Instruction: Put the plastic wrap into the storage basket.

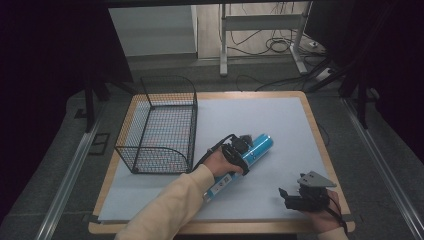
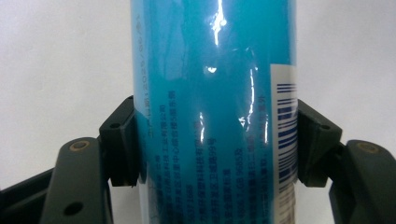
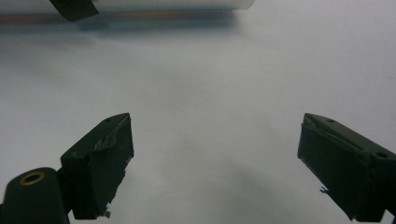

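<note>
Your table (image 1: 310,120) is covered by a pale sheet, and on its far left part stands a black wire basket (image 1: 160,125), open at the top, with nothing visible inside it. The basket sits just left of your left hand, a small gap of bare sheet between its near right corner and your wrist. Nothing lies between the basket and the blue can; the sheet around both is bare. Beyond the far edge of the table you see the legs of a metal stand and loose cables on the floor.

Your left tool (image 1: 239,150) is clamped across the blue can (image 1: 245,157). In the left gripper view both pads press on the can (image 2: 210,116), one on each side of its body, with no gap showing on either side. Your cream sleeve runs up from the near edge to that hand.

Your right tool (image 1: 295,195) rests near the right near corner of the table, well apart from the can. In the right gripper view its jaws stand wide apart over bare sheet (image 3: 210,116), holding and touching nothing.

The can lies on its side near the middle of the table, slanting from near left to far right, with its far end pointing to the far right. It is a long bright blue cylinder with a glossy wrap that catches highlights. A white label panel with a barcode and rows of small print runs along it; the print is too small to read.
</note>
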`<state>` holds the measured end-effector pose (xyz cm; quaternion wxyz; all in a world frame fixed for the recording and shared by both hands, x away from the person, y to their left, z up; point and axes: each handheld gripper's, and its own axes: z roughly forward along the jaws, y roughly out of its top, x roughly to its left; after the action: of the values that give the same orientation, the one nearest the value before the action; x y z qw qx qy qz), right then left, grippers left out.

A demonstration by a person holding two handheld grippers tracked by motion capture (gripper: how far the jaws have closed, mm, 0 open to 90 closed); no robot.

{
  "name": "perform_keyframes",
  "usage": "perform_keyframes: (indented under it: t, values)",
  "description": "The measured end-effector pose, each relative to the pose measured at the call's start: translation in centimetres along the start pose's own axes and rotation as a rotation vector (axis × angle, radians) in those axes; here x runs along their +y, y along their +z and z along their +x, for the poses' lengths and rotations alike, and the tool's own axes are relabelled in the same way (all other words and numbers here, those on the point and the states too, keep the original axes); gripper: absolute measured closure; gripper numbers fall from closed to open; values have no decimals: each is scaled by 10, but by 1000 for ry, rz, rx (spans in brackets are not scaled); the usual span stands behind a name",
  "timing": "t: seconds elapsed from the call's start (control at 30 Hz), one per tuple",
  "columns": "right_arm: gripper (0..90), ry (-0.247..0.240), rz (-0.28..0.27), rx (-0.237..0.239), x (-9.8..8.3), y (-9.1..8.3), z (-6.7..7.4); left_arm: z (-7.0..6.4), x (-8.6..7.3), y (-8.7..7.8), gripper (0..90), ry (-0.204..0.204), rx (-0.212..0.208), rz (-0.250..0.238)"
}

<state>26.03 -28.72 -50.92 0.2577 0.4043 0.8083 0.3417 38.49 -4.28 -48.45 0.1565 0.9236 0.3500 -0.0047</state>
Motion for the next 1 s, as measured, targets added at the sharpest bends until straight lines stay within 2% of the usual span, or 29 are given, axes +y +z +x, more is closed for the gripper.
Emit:
perform_keyframes:
  t: [0.37, 0.5, 0.57, 1.0]
  values:
    - [111, 1, -5, -4, 0, 0, 0, 2, -2, -19, 309, 17, 0, -18]
    - [111, -1, -6, -5, 0, 0, 0, 2, -3, -29, 310, 12, 15, -51]
    - [111, -1, -6, -5, 0, 0, 1, 3, -3, -33, 310, 10, 15, -51]
    - [111, 2, -7, -8, 0, -1, 0, 2, -4, -57, 310, 48, 24, -62]
